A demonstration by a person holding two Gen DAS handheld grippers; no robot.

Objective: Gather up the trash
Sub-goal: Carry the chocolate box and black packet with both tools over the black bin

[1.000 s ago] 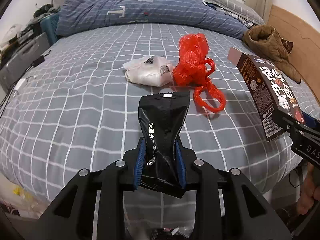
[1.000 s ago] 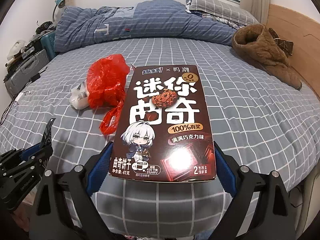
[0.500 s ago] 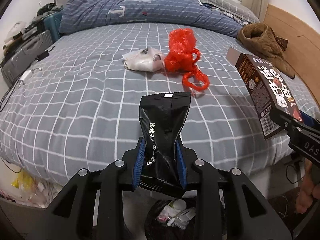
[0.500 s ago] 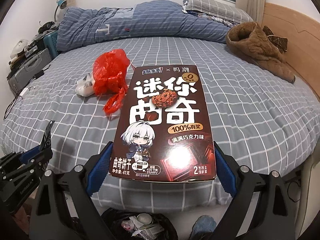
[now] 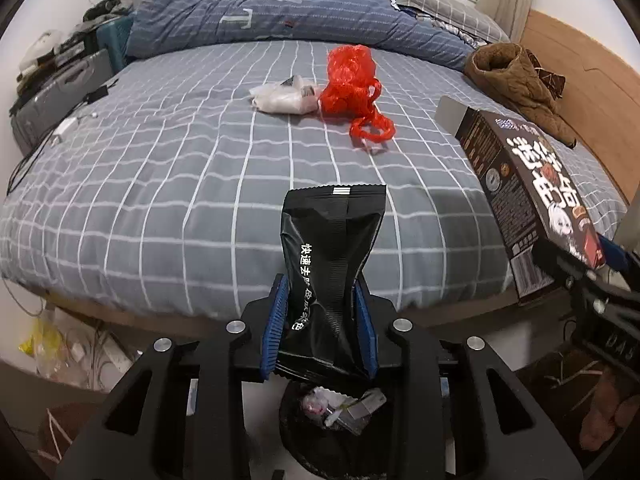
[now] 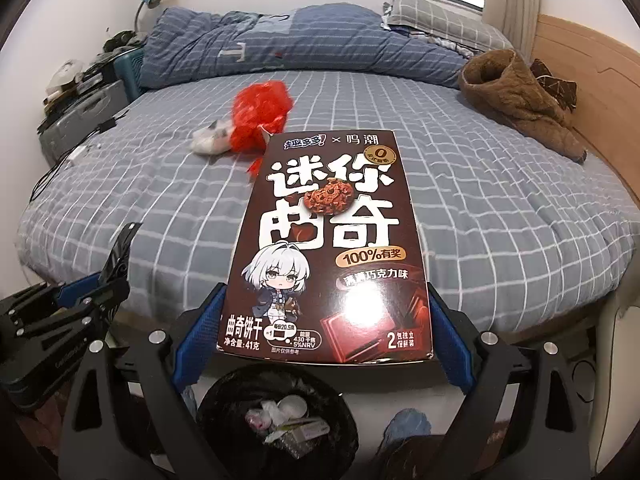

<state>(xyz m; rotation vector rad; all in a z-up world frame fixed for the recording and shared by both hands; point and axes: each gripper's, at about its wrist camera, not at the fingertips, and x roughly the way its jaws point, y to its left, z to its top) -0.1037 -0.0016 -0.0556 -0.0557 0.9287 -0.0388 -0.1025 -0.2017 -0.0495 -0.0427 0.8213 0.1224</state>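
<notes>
left tool (image 5: pixel 320 324) opening around black wrapper (image 5: pixel 330 256)

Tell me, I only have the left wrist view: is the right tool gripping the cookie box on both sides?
Observer: Yes. The right wrist view shows the right tool with a blue pad against each long side of the cookie box.
Operator: Is the bin under it?
Observer: In that view the bin sits just below the box's near edge, with trash inside.
Operator: Anything beside the bin?
Observer: Something blue on the floor to its right; I cannot tell what.
</notes>
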